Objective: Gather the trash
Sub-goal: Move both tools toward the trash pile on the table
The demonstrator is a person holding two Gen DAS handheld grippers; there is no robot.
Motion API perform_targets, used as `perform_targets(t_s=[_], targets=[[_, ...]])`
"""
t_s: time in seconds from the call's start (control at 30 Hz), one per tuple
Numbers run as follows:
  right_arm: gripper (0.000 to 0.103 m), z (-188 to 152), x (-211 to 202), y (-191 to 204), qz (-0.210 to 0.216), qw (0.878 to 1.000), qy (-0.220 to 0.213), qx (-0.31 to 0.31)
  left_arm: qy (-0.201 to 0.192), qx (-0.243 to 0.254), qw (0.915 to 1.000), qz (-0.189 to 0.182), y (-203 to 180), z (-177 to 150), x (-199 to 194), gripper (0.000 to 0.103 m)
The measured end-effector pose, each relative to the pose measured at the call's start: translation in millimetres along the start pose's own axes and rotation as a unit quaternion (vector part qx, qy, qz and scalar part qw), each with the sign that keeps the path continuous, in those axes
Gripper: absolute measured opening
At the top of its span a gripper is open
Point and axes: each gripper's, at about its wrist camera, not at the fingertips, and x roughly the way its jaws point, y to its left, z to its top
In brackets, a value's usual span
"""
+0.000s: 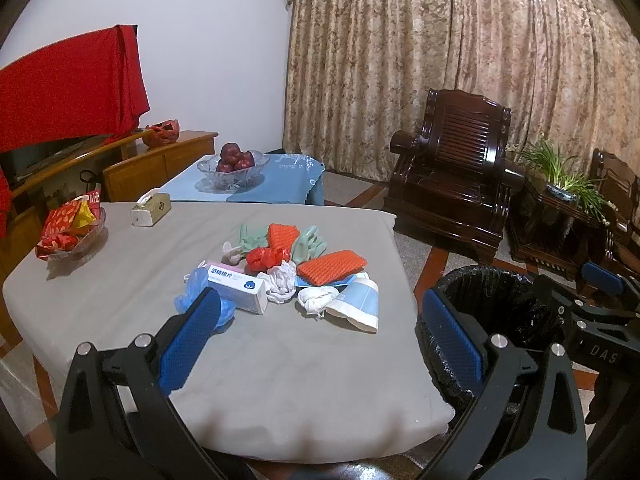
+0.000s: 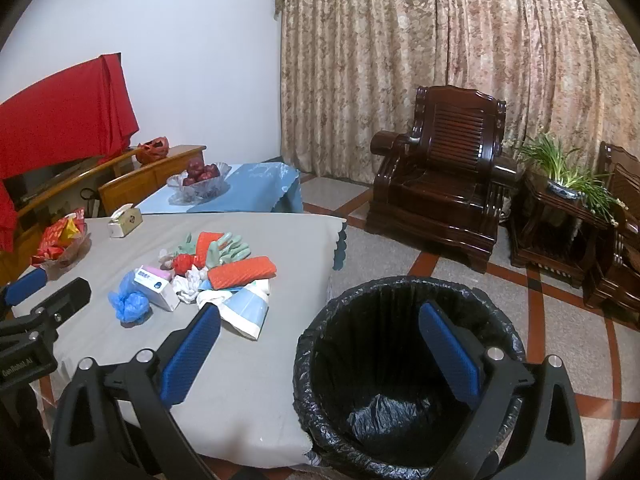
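Observation:
A pile of trash lies mid-table: a white box with blue print (image 1: 239,287) (image 2: 157,288), a blue crumpled bag (image 1: 191,297) (image 2: 130,303), orange sponges (image 1: 331,266) (image 2: 242,271), green gloves (image 1: 308,243), a red bag (image 1: 265,257), white wads (image 1: 282,281) and a pale blue paper cup (image 1: 358,303) (image 2: 246,312). A bin with a black liner (image 2: 404,372) (image 1: 496,304) stands right of the table. My left gripper (image 1: 320,344) is open and empty above the table's near part. My right gripper (image 2: 320,354) is open and empty over the bin's rim and table edge.
The grey-clothed table (image 1: 280,380) also holds a tissue box (image 1: 151,209) and a tray of red snack packets (image 1: 70,232). A blue table with a glass bowl of apples (image 1: 234,164) stands behind. Dark wooden armchairs (image 2: 440,176), a plant stand (image 2: 560,216) and curtains lie beyond.

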Motion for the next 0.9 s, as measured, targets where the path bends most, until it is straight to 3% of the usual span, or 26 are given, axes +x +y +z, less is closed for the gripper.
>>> perform_targets(t_s=[0.57,0.9], targets=[[0.097,1.7,18.7,18.1,0.011,1.000,0.010,-0.014,0.007,-0.014,0.9999,0.002,14.4,-13.9,6.3,0.098],[0.097,0.7,61.2,48.8,0.041,0.998,0.025,-0.046,0.009,-0.042,0.9972,0.061,65.9,-40.6,46.6,0.098]])
